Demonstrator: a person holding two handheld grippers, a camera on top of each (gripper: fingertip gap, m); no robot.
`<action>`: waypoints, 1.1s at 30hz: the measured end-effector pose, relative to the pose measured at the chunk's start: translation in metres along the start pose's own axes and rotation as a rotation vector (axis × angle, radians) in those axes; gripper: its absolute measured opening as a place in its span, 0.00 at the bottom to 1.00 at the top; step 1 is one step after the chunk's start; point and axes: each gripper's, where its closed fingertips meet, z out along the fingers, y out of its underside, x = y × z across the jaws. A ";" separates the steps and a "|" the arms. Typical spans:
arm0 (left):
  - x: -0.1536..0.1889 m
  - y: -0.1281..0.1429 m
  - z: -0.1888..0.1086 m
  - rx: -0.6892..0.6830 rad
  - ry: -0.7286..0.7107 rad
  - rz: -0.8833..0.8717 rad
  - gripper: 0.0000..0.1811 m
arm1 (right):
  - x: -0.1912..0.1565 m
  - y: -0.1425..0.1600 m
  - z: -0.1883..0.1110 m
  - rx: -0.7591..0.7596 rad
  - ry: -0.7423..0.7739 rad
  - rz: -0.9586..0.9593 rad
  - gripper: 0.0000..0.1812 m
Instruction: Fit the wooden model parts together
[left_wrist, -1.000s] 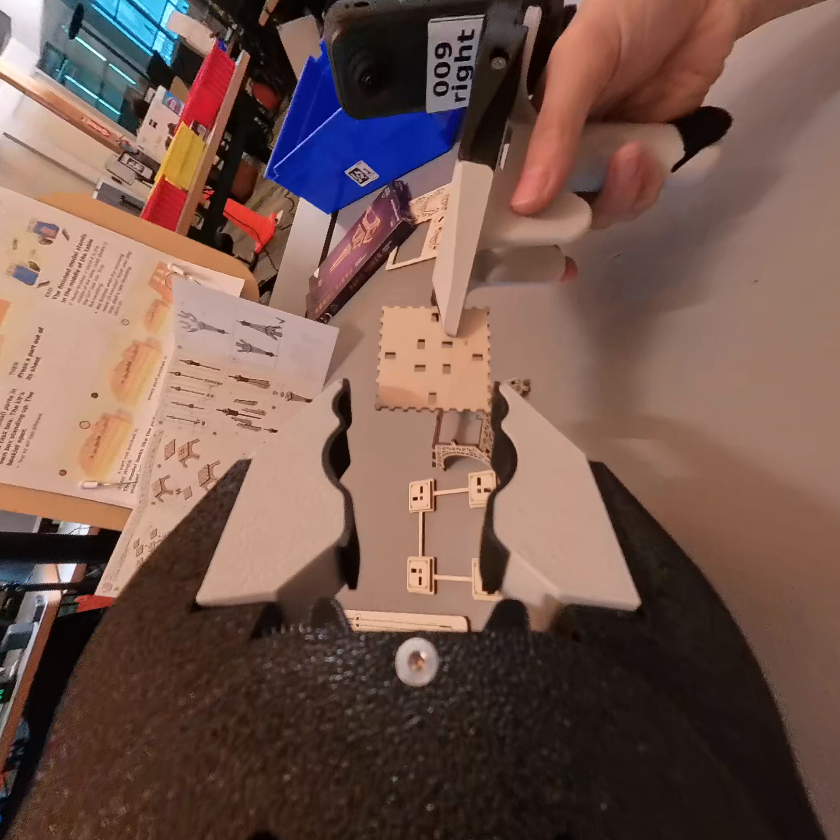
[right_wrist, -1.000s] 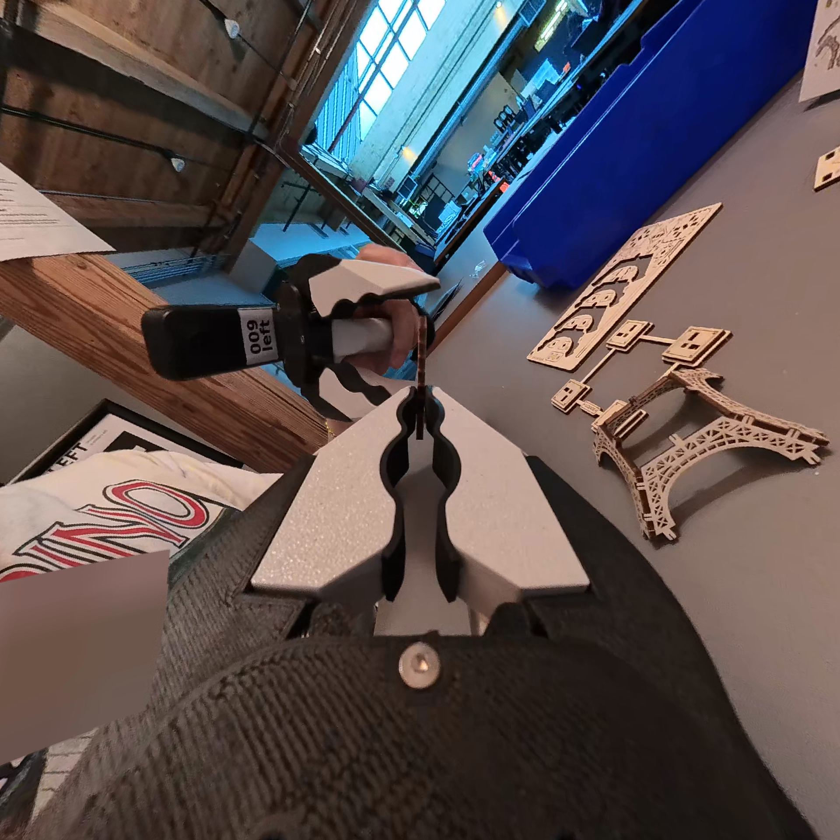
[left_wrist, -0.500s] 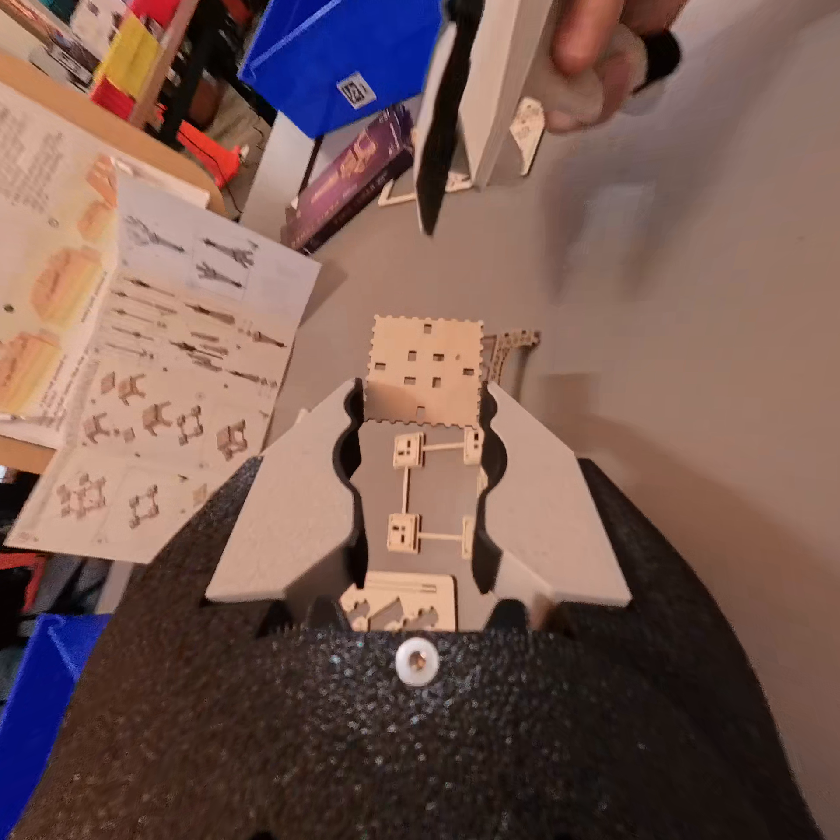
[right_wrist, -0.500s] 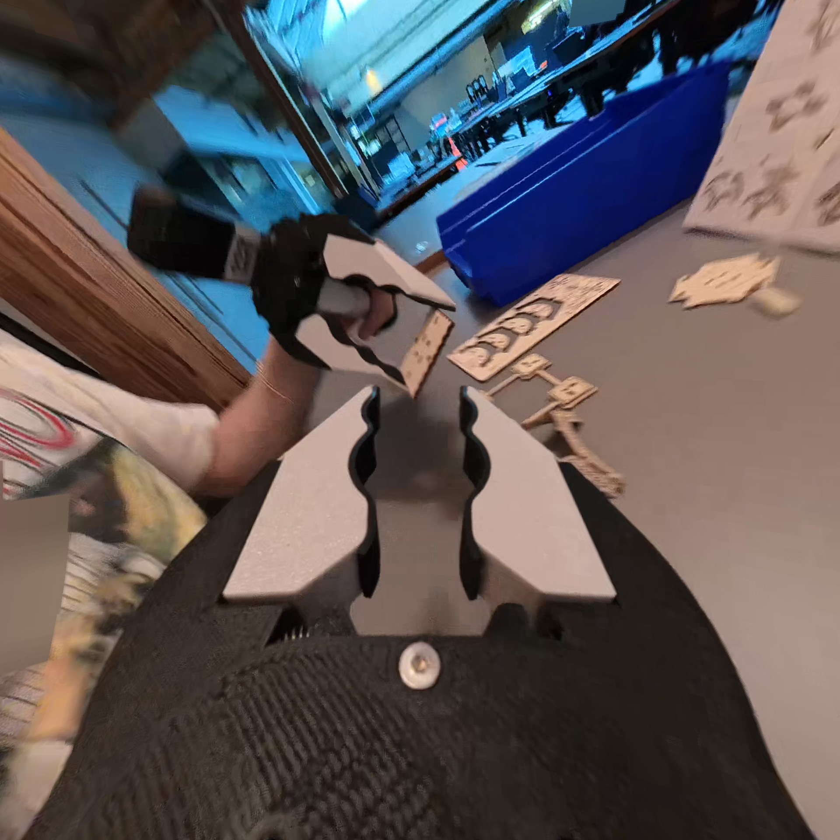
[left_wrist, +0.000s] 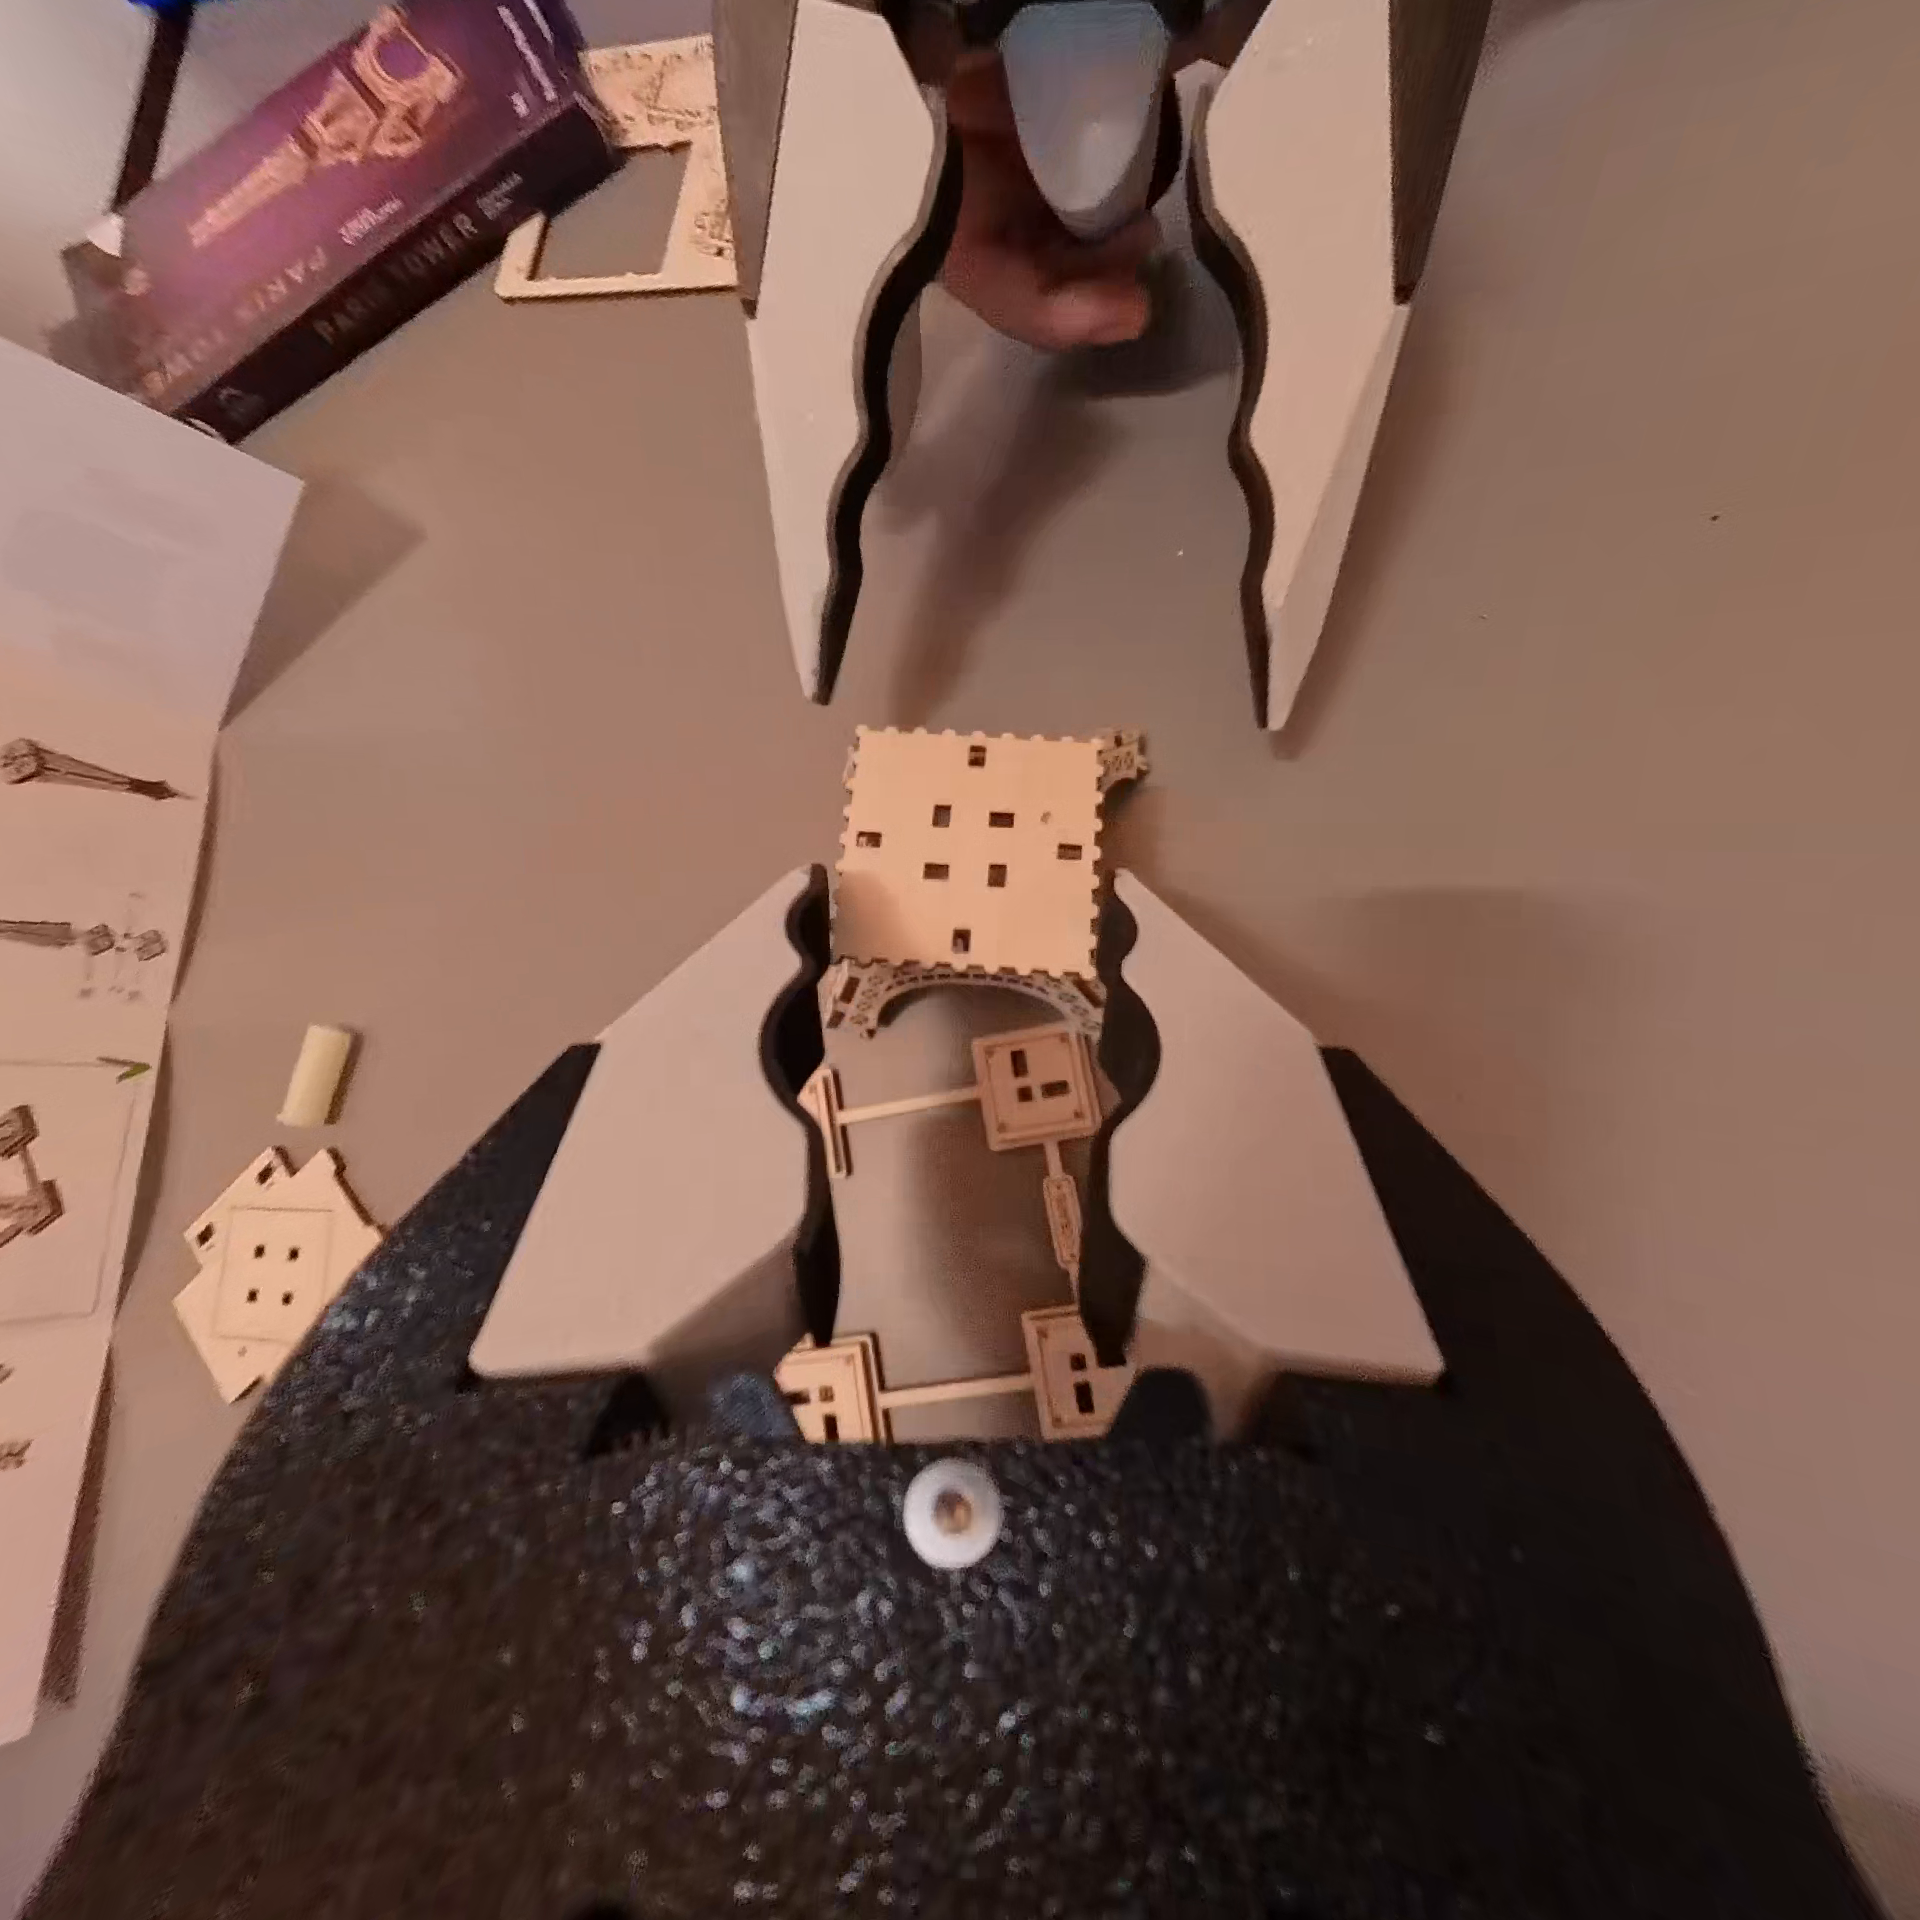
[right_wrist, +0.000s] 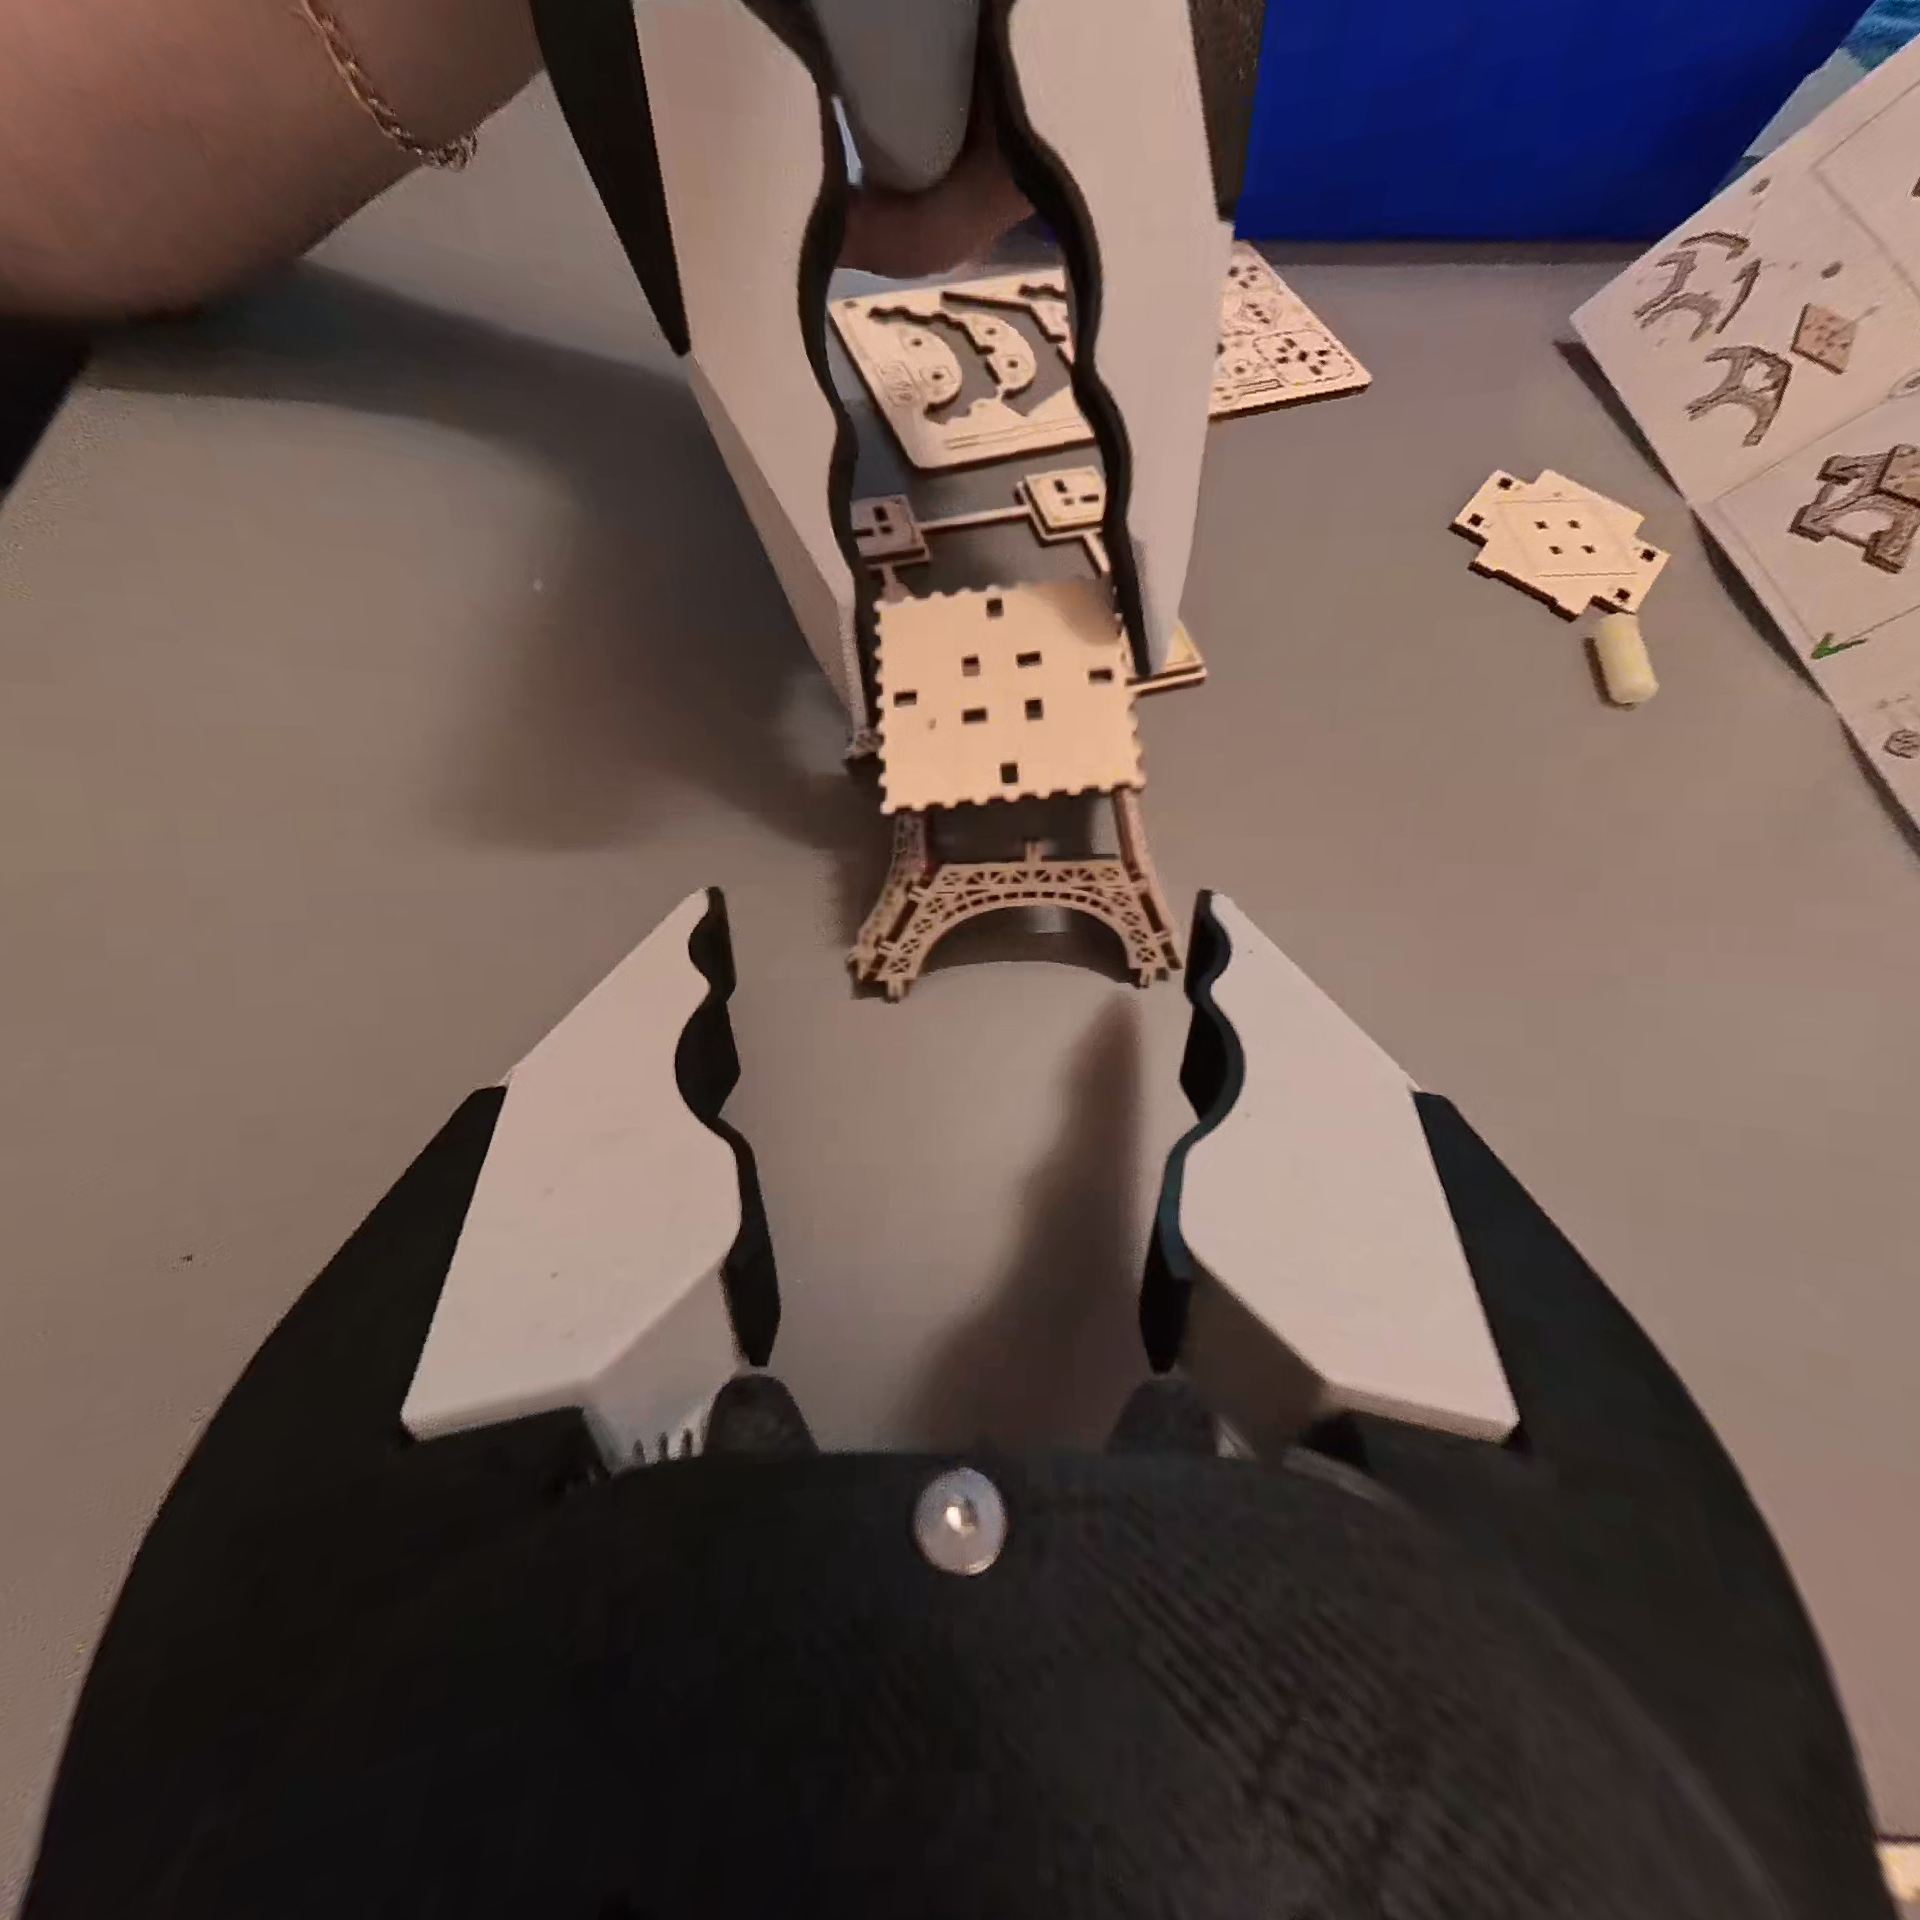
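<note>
A square wooden plate (left_wrist: 971, 862) with small slots rests on top of a lattice arch tower base (right_wrist: 1013, 914) on the grey table. My left gripper (left_wrist: 964, 883) is shut on the plate, one finger on each side edge; it also shows from the front in the right wrist view (right_wrist: 997, 665). My right gripper (right_wrist: 956, 904) is wide open and empty, just in front of the tower base and facing the left one; it shows in the left wrist view (left_wrist: 1044, 707). A flat wooden frame with square pads (left_wrist: 1039, 1101) lies under the left gripper.
A purple box (left_wrist: 343, 197) and an emptied part sheet (left_wrist: 623, 249) lie at the far left. An instruction sheet (right_wrist: 1818, 364), a cross-shaped wooden plate (right_wrist: 1558, 540) and a small cream cylinder (right_wrist: 1621, 655) lie beside it. A cut part sheet (right_wrist: 977, 364) and a blue bin (right_wrist: 1507, 114) are behind.
The right gripper let go of the square plate and opened wide. The left gripper closed on the plate, carried it through the air and brought it down onto the tower base.
</note>
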 end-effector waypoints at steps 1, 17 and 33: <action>-0.001 -0.001 0.002 0.001 0.018 -0.006 0.27 | 0.002 0.001 0.001 -0.008 0.000 -0.005 0.49; -0.006 -0.011 0.001 0.111 -0.002 -0.098 0.32 | 0.005 0.013 0.019 -0.126 -0.084 -0.109 0.45; -0.006 -0.007 0.009 0.170 0.031 -0.189 0.26 | 0.006 0.015 0.020 -0.141 -0.094 -0.082 0.43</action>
